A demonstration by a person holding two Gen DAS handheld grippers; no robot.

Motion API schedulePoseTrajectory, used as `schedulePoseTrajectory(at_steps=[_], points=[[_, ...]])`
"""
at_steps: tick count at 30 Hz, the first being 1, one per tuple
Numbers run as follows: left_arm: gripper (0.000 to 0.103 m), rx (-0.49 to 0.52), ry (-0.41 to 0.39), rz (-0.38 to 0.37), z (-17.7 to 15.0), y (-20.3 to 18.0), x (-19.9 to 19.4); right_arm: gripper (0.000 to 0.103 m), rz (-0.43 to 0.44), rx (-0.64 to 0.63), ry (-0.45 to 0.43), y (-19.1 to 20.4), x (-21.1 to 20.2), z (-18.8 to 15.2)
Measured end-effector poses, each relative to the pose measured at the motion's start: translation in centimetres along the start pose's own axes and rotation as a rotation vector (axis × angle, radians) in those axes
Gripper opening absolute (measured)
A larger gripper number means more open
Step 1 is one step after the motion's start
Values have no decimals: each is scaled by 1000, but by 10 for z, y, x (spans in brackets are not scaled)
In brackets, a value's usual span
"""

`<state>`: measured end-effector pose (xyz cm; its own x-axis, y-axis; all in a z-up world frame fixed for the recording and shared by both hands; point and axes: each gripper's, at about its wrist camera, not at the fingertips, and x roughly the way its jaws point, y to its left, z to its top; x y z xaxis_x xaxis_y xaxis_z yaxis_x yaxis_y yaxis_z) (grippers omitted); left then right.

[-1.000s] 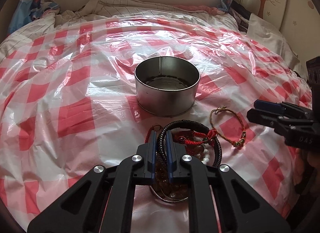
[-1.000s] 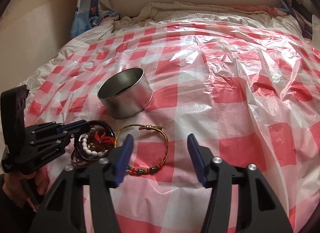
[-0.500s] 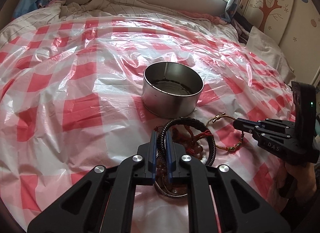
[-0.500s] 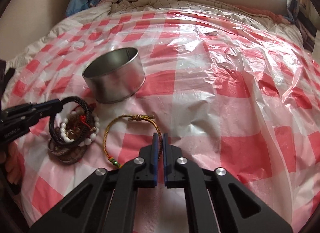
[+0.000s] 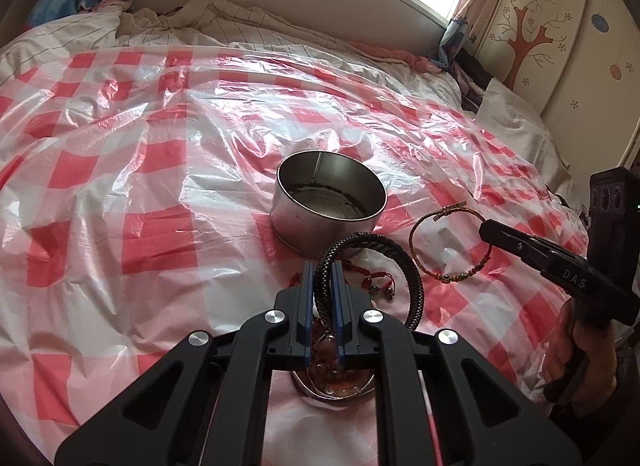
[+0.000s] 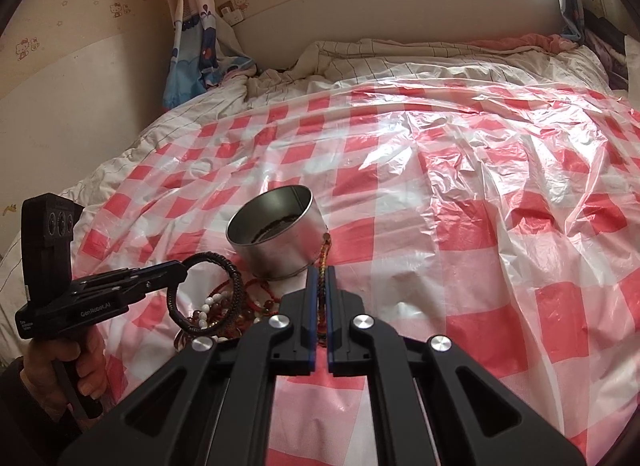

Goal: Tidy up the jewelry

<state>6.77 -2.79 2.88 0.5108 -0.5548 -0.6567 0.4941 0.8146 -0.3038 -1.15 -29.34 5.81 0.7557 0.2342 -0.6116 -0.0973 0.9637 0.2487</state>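
Observation:
My left gripper (image 5: 321,266) is shut on a black braided bracelet (image 5: 384,244) and holds it lifted above the jewelry pile; the bracelet also shows in the right wrist view (image 6: 236,274). My right gripper (image 6: 321,272) is shut on a gold cord bracelet (image 6: 323,254) with green beads, seen in the left wrist view (image 5: 448,250) hanging from the right gripper (image 5: 486,227). A round metal tin (image 5: 328,201) stands open just beyond both; it shows in the right wrist view (image 6: 276,242). Red cord and bead bracelets (image 5: 376,286) lie under the left gripper.
A red-and-white checked plastic sheet (image 5: 140,201) covers the bed. A pile of white and amber bead bracelets (image 6: 212,316) lies beside the tin. A rumpled quilt (image 6: 400,53) and the window wall are at the back. A cabinet (image 5: 560,25) stands to the right.
Both grippers have risen. The left lifted the black bracelet clear of the pile. The right, shut on the gold cord bracelet, raised it off the sheet toward the tin.

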Motion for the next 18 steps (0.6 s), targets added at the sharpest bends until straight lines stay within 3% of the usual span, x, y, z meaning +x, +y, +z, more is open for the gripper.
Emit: schedulePoseTrajectory(at_steps=[8, 18], points=[[8, -16, -37, -5, 16, 0, -7, 4, 58, -34, -42, 13, -8, 14], [8, 18, -71, 32, 63, -11, 14, 4, 87, -85, -81, 25, -6, 48]])
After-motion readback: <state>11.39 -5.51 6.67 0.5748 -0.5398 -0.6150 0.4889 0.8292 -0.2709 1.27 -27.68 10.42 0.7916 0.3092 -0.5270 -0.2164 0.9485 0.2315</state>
